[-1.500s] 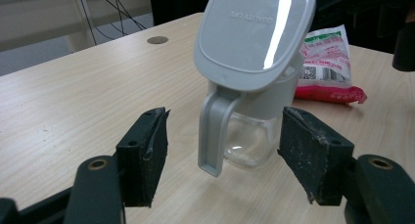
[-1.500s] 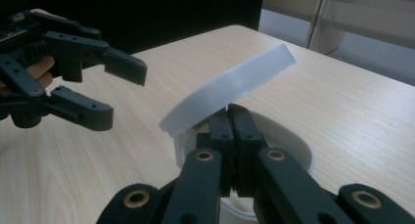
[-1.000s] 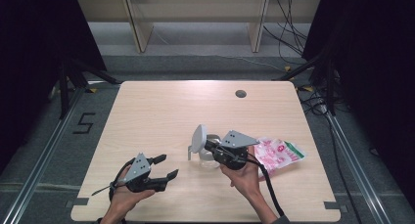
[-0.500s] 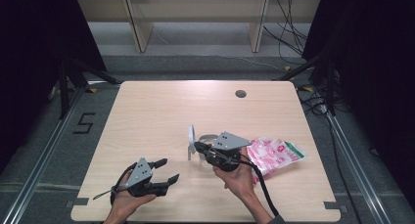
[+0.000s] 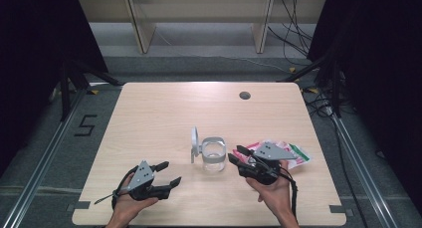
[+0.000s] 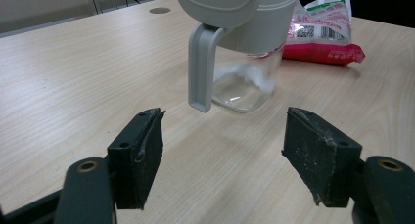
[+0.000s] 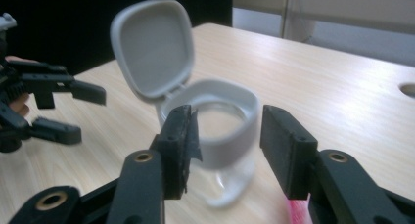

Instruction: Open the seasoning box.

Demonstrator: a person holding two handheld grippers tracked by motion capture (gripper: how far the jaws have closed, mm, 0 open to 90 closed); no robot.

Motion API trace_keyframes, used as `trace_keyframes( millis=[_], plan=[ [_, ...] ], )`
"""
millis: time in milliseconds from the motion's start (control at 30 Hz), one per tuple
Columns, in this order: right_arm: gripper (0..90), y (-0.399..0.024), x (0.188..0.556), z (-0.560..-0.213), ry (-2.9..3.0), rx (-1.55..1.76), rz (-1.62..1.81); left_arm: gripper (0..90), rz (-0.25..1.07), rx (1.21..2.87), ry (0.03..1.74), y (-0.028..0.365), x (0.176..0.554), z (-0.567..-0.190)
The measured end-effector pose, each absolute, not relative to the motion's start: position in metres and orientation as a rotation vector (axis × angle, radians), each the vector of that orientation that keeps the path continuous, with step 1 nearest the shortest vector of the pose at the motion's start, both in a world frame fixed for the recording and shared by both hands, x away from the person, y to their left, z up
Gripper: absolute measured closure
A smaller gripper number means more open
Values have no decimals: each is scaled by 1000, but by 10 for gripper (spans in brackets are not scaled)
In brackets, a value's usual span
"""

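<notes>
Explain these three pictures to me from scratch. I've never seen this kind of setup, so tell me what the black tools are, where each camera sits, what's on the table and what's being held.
No robot here: a person holds a black two-jaw tool in each hand. The high view looks down on the light wooden table from above the person's side. The left hand-held gripper shows at the lower left, the right hand-held gripper at the lower right. The other two pictures come from cameras riding on those tools, looking along their own jaws.

On the table stand a clear glass jar with a grey plastic collar and open flip lid and, beyond the right hand, a pink and white plastic packet.

Nothing is held. The left jaws stand open, short of the jar. The right jaws have just been opening; they stand apart beside the jar, not pressing on it.
</notes>
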State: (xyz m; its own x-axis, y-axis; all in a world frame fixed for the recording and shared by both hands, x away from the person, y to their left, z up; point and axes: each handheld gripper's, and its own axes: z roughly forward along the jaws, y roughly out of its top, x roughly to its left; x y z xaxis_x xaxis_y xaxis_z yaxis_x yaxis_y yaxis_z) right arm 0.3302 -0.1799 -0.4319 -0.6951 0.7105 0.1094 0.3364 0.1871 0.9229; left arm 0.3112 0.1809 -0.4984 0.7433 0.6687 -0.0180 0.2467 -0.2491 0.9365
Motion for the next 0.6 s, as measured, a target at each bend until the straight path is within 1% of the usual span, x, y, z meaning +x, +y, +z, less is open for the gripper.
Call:
trace_keyframes(
  millis=[33,67,133,200,367,433,533,567,600],
  plan=[
    [537,-184,328,-434,2115,1012,1513,306,478,1830,698,182,312,-498],
    [530,-190,327,-436,2113,1012,1505,306,465,1823,721,182,311,-498],
    [502,-204,322,-442,2104,1068,1473,305,447,1814,715,182,311,-497],
    [493,-207,320,-444,2092,1108,1489,305,468,1829,715,182,311,-497],
    [456,-228,316,-451,2066,1162,1444,303,447,1807,724,181,311,-497],
    [446,-237,312,-453,2035,1240,1471,303,452,1801,726,181,312,-497],
    [441,-245,312,-455,2015,1232,1457,303,445,1799,737,181,312,-498],
    [439,-246,309,-455,2013,1279,1437,303,459,1807,702,182,314,-498],
    [439,-250,309,-456,2008,1266,1429,303,442,1791,730,181,313,-498]
  ],
)
